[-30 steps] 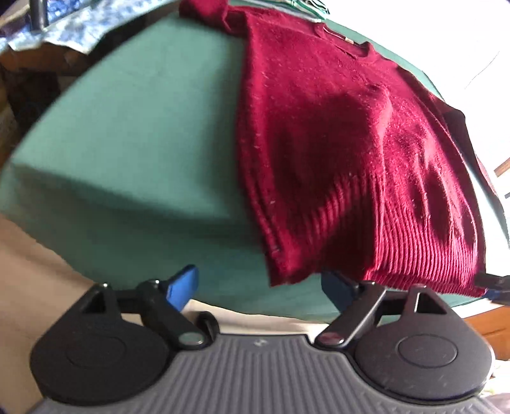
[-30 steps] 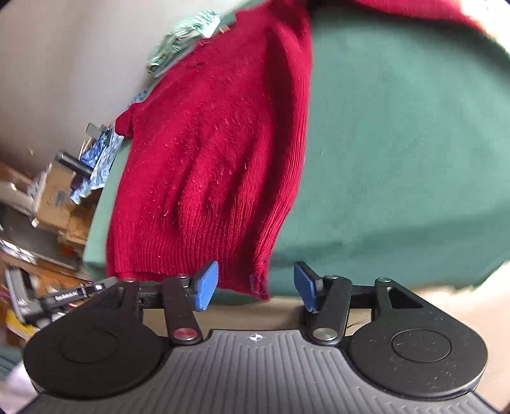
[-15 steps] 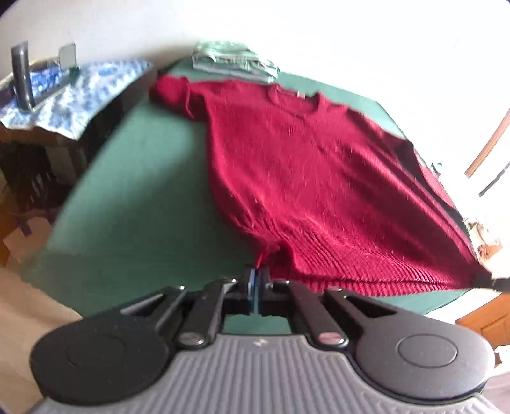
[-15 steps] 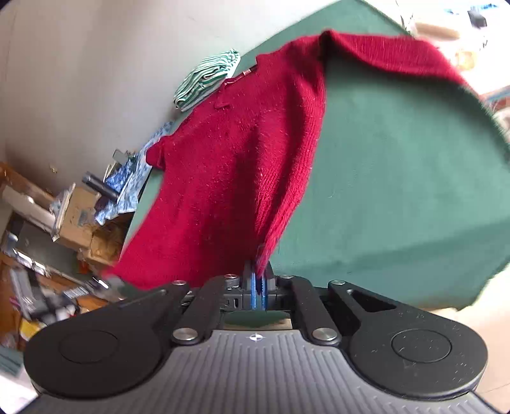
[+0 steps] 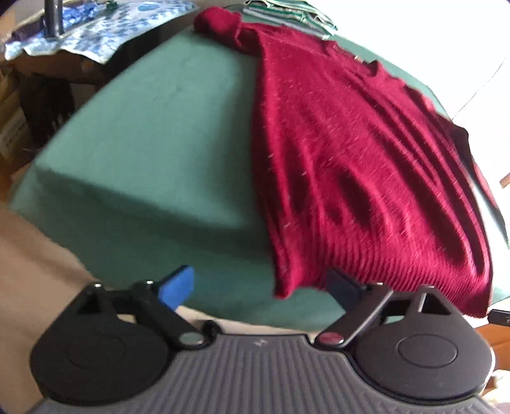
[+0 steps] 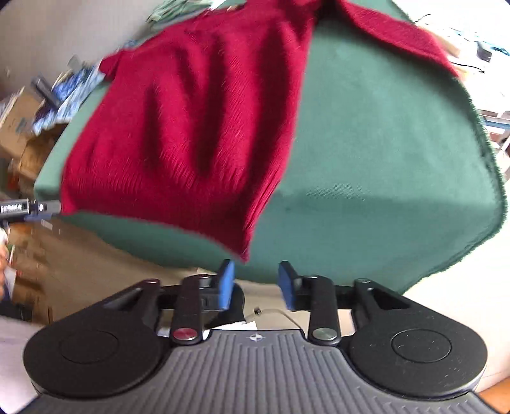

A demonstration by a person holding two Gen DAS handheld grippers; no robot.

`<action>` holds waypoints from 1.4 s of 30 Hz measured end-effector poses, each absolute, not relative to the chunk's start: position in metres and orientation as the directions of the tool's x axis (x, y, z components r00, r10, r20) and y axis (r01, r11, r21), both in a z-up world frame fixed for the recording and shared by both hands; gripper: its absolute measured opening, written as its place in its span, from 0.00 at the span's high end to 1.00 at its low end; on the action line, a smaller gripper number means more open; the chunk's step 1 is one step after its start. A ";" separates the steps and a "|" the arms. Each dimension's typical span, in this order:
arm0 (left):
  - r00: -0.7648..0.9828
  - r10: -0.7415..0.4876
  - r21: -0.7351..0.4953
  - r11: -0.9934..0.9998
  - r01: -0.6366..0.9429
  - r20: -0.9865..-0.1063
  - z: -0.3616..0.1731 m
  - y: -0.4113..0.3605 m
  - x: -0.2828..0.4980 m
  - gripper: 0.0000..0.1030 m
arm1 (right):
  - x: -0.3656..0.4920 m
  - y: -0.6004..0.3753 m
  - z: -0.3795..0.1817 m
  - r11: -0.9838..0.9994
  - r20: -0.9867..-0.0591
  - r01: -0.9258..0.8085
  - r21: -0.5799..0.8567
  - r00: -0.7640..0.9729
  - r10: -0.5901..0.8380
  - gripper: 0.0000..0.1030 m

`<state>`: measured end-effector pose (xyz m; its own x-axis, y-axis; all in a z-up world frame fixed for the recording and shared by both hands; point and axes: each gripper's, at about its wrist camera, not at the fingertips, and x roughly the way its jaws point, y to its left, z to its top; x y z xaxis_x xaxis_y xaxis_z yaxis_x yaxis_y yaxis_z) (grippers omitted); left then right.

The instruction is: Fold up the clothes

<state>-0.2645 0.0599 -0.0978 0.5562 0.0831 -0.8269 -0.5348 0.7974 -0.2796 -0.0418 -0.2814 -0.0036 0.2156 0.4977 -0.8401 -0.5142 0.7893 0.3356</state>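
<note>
A dark red knitted sweater lies spread on the green-covered table, its ribbed hem hanging over the near edge. My left gripper is open and its jaws are still widening. The hem's left corner hangs loose between the fingers, and neither pad presses it. In the right wrist view the sweater reaches down to its other hem corner, which hangs just beyond my right gripper. That gripper's jaws are opening too, with nothing pinched between the blue pads.
Folded green striped clothes lie at the table's far end. A side table under a blue patterned cloth stands to the left, with cardboard boxes beside it. The green cloth drapes over the table's edges.
One second ago both grippers were open at the hem. Half a second ago each was shut on a hem corner, pulling it taut. Now both have let go and the hem rests slack.
</note>
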 end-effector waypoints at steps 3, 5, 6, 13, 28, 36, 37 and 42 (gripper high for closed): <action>0.580 0.058 -0.301 0.811 -0.502 -0.813 -0.098 0.053 -0.254 0.04 | -0.029 -0.287 -0.001 0.788 -0.810 -0.457 0.413 0.211 0.547 0.49; 0.564 0.066 -0.275 0.822 -0.498 -0.823 -0.101 0.047 -0.245 0.12 | -0.023 -0.289 -0.006 0.791 -0.802 -0.429 0.437 0.211 0.558 0.49; 0.551 0.064 -0.266 0.826 -0.497 -0.832 -0.103 0.046 -0.241 0.19 | -0.020 -0.289 -0.009 0.792 -0.799 -0.415 0.448 0.212 0.562 0.49; 0.556 0.084 -0.230 0.851 -0.472 -0.827 -0.096 0.041 -0.253 0.96 | -0.022 -0.282 -0.020 0.754 -0.762 -0.363 0.547 0.157 0.629 0.92; 0.462 0.169 -0.083 0.876 -0.476 -0.870 -0.096 0.034 -0.264 0.96 | -0.041 -0.290 0.006 0.735 -0.816 -0.519 0.436 0.116 0.567 0.95; 0.382 0.347 0.089 0.828 -0.554 -0.856 -0.058 0.083 -0.304 0.67 | -0.033 -0.305 0.061 0.711 -0.810 -0.659 0.247 0.262 0.524 0.70; 0.398 0.379 0.102 0.818 -0.566 -0.835 -0.048 0.086 -0.301 0.67 | -0.028 -0.305 0.072 0.715 -0.787 -0.659 0.236 0.302 0.538 0.65; 0.621 0.318 -0.005 0.888 -0.460 -0.717 -0.018 0.073 -0.226 0.67 | 0.018 -0.250 0.071 0.721 -0.721 -0.613 0.324 0.333 0.607 0.55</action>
<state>-0.2261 0.0733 -0.0184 0.6207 0.3178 -0.7167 -0.4601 0.8878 -0.0048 0.0177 -0.2496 0.0708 0.3330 0.6075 -0.7212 -0.6130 0.7206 0.3240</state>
